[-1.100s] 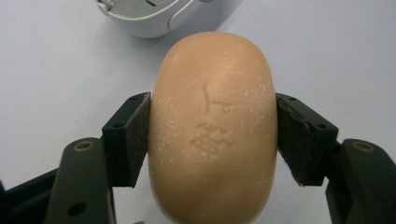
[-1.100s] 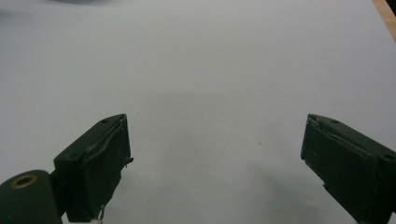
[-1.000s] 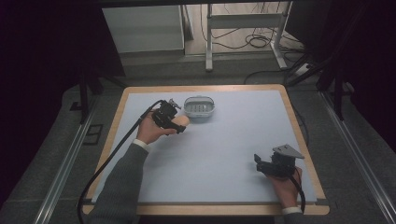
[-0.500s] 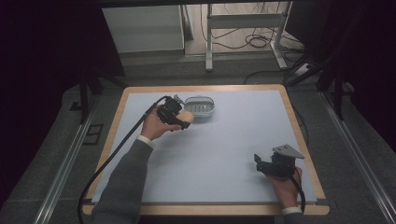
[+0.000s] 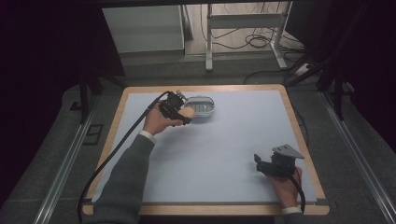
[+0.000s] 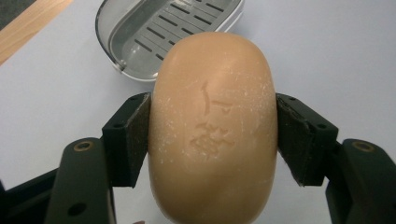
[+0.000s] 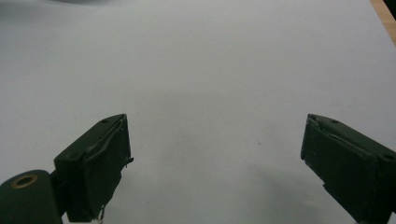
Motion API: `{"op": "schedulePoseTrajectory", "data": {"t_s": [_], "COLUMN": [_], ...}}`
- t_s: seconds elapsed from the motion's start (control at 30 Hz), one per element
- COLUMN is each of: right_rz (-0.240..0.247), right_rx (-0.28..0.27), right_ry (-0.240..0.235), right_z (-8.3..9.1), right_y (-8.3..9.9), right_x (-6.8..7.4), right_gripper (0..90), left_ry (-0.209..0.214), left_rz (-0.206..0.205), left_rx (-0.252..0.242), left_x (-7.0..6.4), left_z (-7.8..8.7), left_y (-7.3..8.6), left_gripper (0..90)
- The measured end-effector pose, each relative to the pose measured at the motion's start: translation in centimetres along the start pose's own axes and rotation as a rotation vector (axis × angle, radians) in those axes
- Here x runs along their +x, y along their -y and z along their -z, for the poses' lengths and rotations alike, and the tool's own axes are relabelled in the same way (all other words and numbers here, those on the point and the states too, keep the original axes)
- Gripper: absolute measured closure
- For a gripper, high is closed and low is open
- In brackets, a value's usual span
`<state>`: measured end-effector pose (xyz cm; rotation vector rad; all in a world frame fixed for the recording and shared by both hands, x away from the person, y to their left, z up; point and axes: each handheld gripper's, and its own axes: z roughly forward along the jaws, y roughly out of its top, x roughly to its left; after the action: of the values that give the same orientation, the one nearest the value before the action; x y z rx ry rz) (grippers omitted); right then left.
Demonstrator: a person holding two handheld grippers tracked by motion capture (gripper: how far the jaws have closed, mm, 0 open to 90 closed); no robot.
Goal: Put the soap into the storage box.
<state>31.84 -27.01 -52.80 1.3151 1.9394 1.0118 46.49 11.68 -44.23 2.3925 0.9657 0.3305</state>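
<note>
Tan oval soap bar (image 6: 212,126) (scuffed face) clamped near grey slotted dish (image 6: 159,32).

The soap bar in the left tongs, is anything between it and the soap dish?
Nothing visible. The soap bar is clamped in the left tongs, and bare mat separates it from the empty metal soap dish just ahead.

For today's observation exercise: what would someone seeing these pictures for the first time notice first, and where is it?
The eye goes to the tan soap bar clamped between the jaws of the left gripper, held just short of the grey slotted soap dish near the table's far edge. Next comes the right gripper, jaws wide apart and holding nothing, low over the pale mat at the near right corner.
</note>
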Motion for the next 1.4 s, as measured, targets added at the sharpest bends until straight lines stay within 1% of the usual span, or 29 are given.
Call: {"op": "schedulePoseTrajectory", "data": {"t_s": [0.17,0.2,0.23,0.27,0.4,0.43,0.47,0.53,0.57,0.6,0.63,0.67,0.7,0.77,0.8,0.9,0.97,1.0,1.17,1.2,1.27,1.4], "right_rz": [-0.001,-0.001,-0.001,-0.002,-0.003,-0.003,-0.003,-0.004,-0.004,-0.004,-0.004,-0.004,-0.004,-0.005,-0.005,-0.005,-0.003,-0.003,-0.001,-0.002,0.0,-0.001], "right_rx": [0.0,0.0,0.001,0.0,-0.001,0.0,-0.001,-0.001,-0.001,-0.002,-0.002,-0.002,-0.002,-0.002,-0.003,-0.002,-0.002,-0.002,-0.001,-0.001,0.0,-0.001], "right_ry": [0.0,0.0,0.0,0.0,0.001,-0.001,0.0,-0.001,-0.001,-0.001,-0.001,-0.001,-0.001,-0.001,-0.002,-0.002,-0.001,0.0,-0.001,-0.001,-0.001,0.0], "right_z": [0.0,0.0,0.0,0.0,0.0,0.0,0.0,0.0,0.0,0.0,0.0,0.0,0.0,0.0,0.0,0.0,0.0,0.0,0.0,0.0,0.0,0.0], "right_y": [0.0,0.0,0.0,0.0,0.0,0.0,0.0,0.0,0.0,0.0,0.0,0.0,0.0,0.0,0.0,0.0,0.0,0.0,0.0,0.0,0.0,0.0], "right_x": [0.0,0.0,0.0,0.0,0.0,0.0,0.0,0.0,0.0,0.0,0.0,0.0,0.0,0.0,-0.1,0.0,0.0,0.0,0.0,0.0,0.0,0.0], "right_gripper": [8.6,8.6,8.6,8.6,8.6,8.6,8.6,8.6,8.6,8.6,8.6,8.6,8.6,8.6,8.6,8.6,8.6,8.6,8.6,8.6,8.6,8.6], "left_ry": [0.042,0.039,0.039,0.04,0.039,0.038,0.042,0.04,0.035,0.038,0.037,0.037,0.034,0.032,0.03,0.038,0.036,0.038,0.034,0.039,0.042,0.043], "left_rz": [0.01,0.005,0.01,0.001,0.0,-0.01,0.002,-0.004,-0.013,-0.003,-0.009,-0.004,-0.016,-0.015,-0.023,-0.025,-0.029,-0.025,-0.035,-0.03,-0.045,-0.043], "left_rx": [-0.013,-0.009,-0.014,-0.008,-0.001,0.006,-0.004,0.001,0.009,0.002,0.005,0.003,0.011,0.009,0.014,0.004,0.007,0.004,0.019,0.016,0.022,0.019], "left_x": [0.2,0.2,0.2,0.2,0.3,0.3,0.3,0.3,0.4,0.3,0.4,0.4,0.5,0.5,0.6,0.5,0.5,0.5,0.9,0.9,1.0,1.2], "left_z": [-0.4,-0.4,-0.6,-0.6,-1.0,-1.0,-1.1,-1.3,-1.3,-1.4,-1.4,-1.4,-1.5,-1.6,-1.5,-1.7,-1.9,-2.0,-2.4,-2.6,-2.8,-3.3], "left_y": [-0.5,-0.6,-0.7,-0.8,-1.3,-1.4,-1.5,-1.7,-1.8,-1.9,-2.1,-2.2,-2.3,-2.5,-2.7,-2.9,-3.0,-3.0,-3.5,-3.5,-3.7,-4.1], "left_gripper": [32.5,32.5,32.5,32.5,32.5,32.5,32.5,32.5,32.5,32.5,32.5,32.5,32.5,32.5,32.5,32.5,32.5,32.5,32.5,32.5,32.5,32.5]}}
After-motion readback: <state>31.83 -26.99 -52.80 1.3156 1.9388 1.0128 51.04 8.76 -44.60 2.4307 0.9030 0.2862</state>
